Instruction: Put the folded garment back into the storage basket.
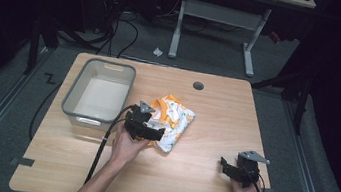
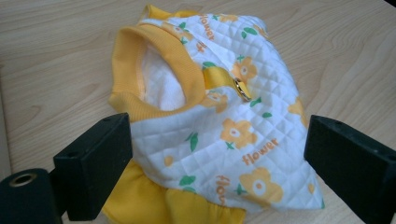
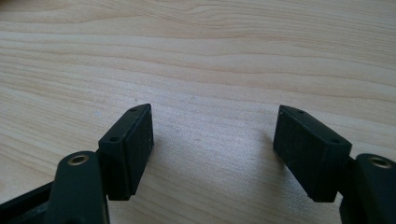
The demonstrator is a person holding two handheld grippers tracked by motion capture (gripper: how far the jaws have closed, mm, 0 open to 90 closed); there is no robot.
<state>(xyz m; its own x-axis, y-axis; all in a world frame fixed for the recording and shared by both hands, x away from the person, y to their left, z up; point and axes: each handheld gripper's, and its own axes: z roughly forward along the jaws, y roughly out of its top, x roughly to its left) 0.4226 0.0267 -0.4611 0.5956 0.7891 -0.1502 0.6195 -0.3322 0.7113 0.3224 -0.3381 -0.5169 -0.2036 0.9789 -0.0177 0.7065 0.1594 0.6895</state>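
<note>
On my wooden worktop (image 1: 197, 180) the grey bin (image 1: 72, 97) sits at the left edge, likely where the folded flowered garment (image 2: 224, 121) just beside it should go. My left tool (image 1: 153, 135) straddles that garment, jaws spread wide, not pinching. My right tool (image 1: 230, 169) rests apart, jaws open over bare wood.

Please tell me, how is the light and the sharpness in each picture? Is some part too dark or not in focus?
High view: the table is well lit, the room around it almost black, the picture slightly soft. Left gripper view: the folded flowered garment is sharp and evenly lit, while the near black pads look a little soft. Right gripper view: the wood grain is clear, with soft shadows beside the pads; no glare.
</note>
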